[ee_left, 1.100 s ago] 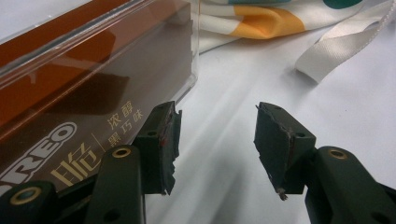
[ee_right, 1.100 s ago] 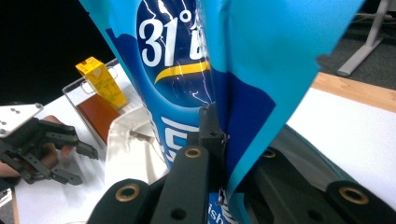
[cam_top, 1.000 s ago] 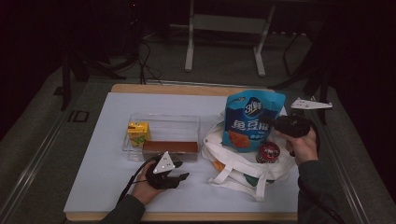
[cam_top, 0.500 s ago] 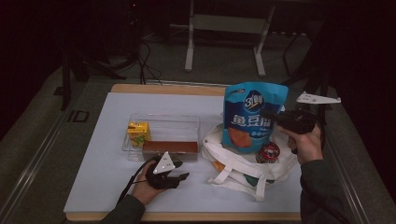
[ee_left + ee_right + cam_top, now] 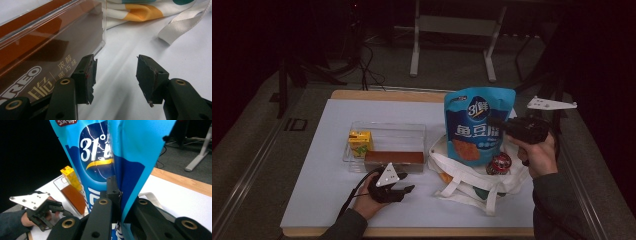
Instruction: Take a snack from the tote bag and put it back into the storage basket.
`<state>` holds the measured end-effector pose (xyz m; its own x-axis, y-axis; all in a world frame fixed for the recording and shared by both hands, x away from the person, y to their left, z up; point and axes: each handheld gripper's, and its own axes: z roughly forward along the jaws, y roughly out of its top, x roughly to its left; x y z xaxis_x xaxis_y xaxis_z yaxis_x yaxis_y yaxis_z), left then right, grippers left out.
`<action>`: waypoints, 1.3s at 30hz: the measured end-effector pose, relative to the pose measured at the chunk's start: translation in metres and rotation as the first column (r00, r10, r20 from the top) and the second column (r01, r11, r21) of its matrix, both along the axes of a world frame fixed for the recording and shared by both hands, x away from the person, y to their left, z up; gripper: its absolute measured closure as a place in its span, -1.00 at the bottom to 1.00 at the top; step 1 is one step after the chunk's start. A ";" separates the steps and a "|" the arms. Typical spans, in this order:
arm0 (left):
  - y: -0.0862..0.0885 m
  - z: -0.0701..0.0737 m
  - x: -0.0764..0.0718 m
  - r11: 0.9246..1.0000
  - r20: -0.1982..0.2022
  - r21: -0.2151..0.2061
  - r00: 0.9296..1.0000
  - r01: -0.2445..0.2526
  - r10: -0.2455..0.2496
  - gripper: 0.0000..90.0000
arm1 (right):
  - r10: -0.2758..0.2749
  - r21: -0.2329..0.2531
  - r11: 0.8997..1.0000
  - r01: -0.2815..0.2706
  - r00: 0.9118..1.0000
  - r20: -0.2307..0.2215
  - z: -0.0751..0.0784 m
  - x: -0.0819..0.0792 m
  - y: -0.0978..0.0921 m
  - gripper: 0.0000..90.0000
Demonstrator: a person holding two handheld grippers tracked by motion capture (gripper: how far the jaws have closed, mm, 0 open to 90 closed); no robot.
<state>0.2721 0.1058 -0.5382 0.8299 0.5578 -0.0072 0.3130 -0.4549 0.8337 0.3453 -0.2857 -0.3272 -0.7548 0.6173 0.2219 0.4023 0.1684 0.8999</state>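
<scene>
At the near edge of the table point(image 5: 312, 200), the left gripper point(image 5: 404, 189) is rested with its jaws spread and empty, just beside a brown Oreo box point(image 5: 394, 159) in a clear tray point(image 5: 388, 129). Farther right, a blue snack pouch point(image 5: 478, 127), printed with "31°" and an orange panel, is held upright above the white tote bag point(image 5: 472, 180), its right edge pinched by the right gripper point(image 5: 497, 122).

left gripper point(image 5: 404, 190): low, fingers apart | right gripper point(image 5: 495, 121): raised, fingers clamped
</scene>
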 end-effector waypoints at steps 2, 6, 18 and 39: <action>0.000 0.000 0.000 1.000 0.001 0.001 1.000 0.000 0.000 0.09 | 0.006 0.006 1.000 -0.006 1.000 0.000 0.002 -0.001 0.003 0.98; 0.000 0.000 0.000 1.000 -0.001 -0.001 1.000 0.001 -0.001 0.09 | 0.024 0.023 0.999 -0.024 1.000 -0.003 0.006 -0.004 0.008 0.98; 0.000 0.000 0.000 1.000 -0.003 -0.004 1.000 0.001 -0.001 0.09 | 0.073 0.059 0.996 -0.073 0.997 0.006 0.012 -0.007 0.028 0.98; 0.001 0.000 0.001 1.000 -0.007 -0.008 1.000 0.004 -0.004 0.09 | 0.153 0.118 0.981 -0.156 0.988 0.030 0.032 0.004 0.084 0.98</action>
<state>0.2728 0.1067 -0.5382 0.8323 0.5541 -0.0175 0.3168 -0.4495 0.8352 0.3491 -0.2017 -0.2949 -0.8443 0.4625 0.2706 0.3608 0.1173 0.9252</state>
